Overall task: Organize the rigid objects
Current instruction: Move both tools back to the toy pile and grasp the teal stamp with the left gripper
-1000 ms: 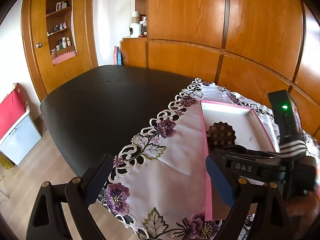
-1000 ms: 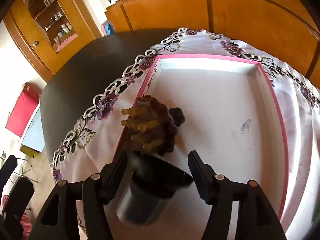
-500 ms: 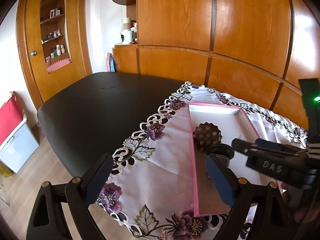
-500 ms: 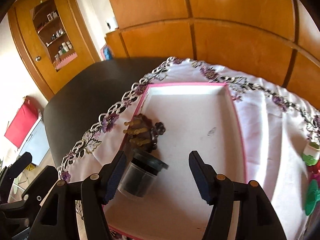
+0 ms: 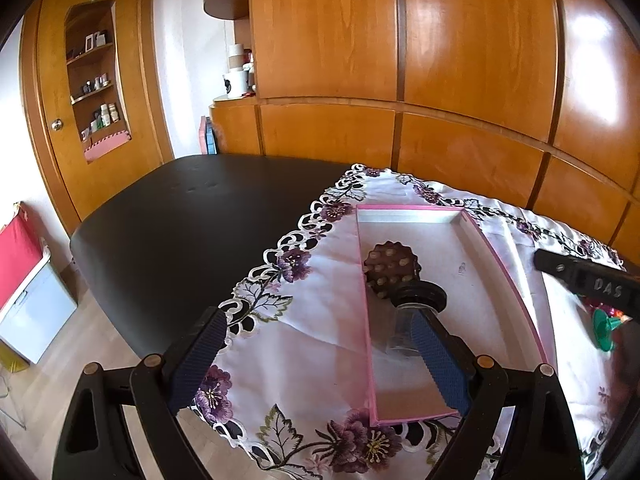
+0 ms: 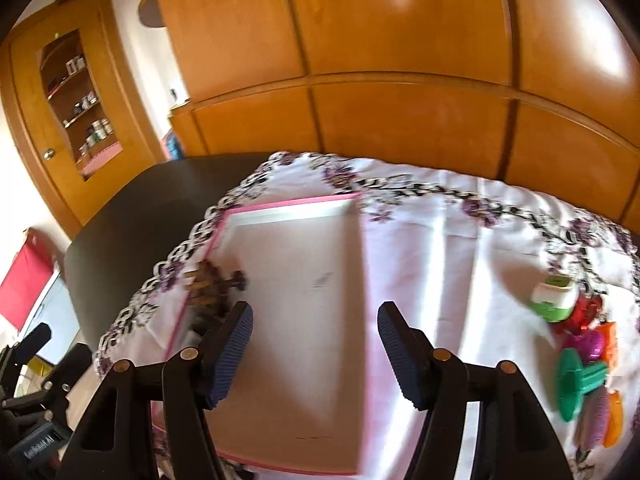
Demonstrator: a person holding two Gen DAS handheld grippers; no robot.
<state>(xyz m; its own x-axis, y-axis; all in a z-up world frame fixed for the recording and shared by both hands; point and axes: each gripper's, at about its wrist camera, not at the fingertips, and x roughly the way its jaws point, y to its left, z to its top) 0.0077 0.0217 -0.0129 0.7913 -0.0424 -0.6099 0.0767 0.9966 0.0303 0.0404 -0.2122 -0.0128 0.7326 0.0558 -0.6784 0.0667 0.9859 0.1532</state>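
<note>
Two claw-mounted fisheye views look down over the counter toward wooden cabinets, sharing the pink tray (image 5: 500, 256) (image 6: 296, 205).

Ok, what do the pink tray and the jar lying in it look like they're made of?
Pink tray: probably cardboard, matte, with thin flat walls and a scuffed white floor. Jar: clear glass or plastic, since the tray shows through its body; its lid looks like black plastic, slightly glossy.

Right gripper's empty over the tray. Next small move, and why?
Probably swing the right gripper rightward to the green spool in the toy cluster on the cloth. Its jaws are open and hold nothing, the brown brush and jar already sit in the pink tray, and the cluster remains outside it.
</note>
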